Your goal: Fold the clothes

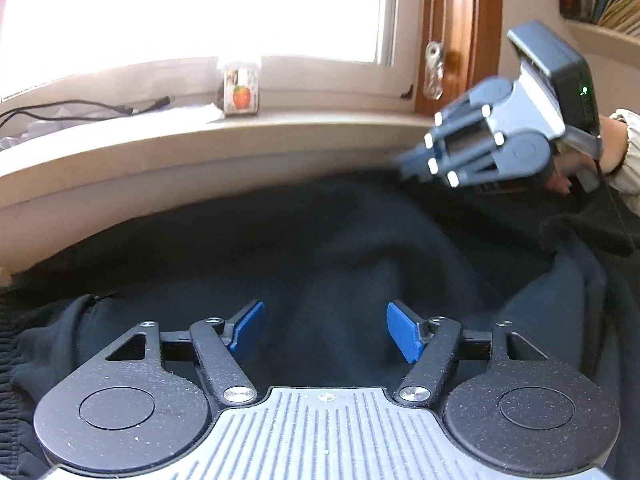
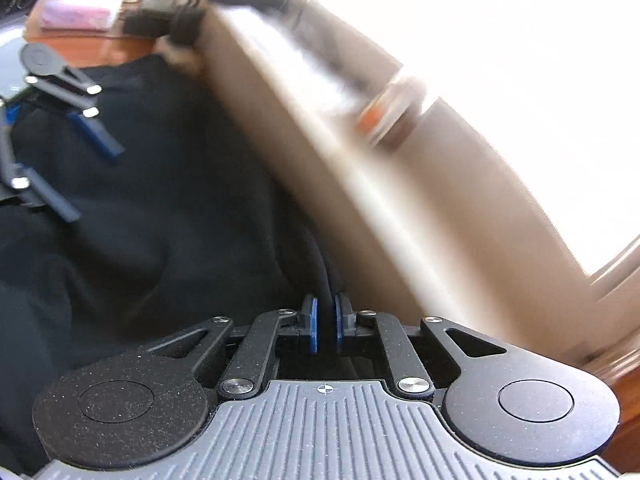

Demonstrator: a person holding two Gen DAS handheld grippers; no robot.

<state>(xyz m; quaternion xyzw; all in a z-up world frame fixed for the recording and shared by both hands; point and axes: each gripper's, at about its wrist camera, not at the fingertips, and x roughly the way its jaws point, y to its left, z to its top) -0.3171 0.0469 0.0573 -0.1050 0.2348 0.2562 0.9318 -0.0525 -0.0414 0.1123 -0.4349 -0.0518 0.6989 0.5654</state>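
Dark garment (image 1: 304, 248) is lying bunched below the windowsill (image 1: 200, 148). Right gripper (image 2: 325, 322) is pinching a fold of its edge, jaws nearly closed. Left gripper (image 1: 326, 330) is hovering over it, jaws wide.

Matt dark cloth garment (image 1: 320, 248)

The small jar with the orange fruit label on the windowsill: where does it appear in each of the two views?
Left wrist view: the jar stands upright on the windowsill, upper centre-left, below the bright window.
Right wrist view: the jar is a motion-blurred shape, upper right of centre, on the same sill.
Shared landmark: the dark garment spread below the sill.
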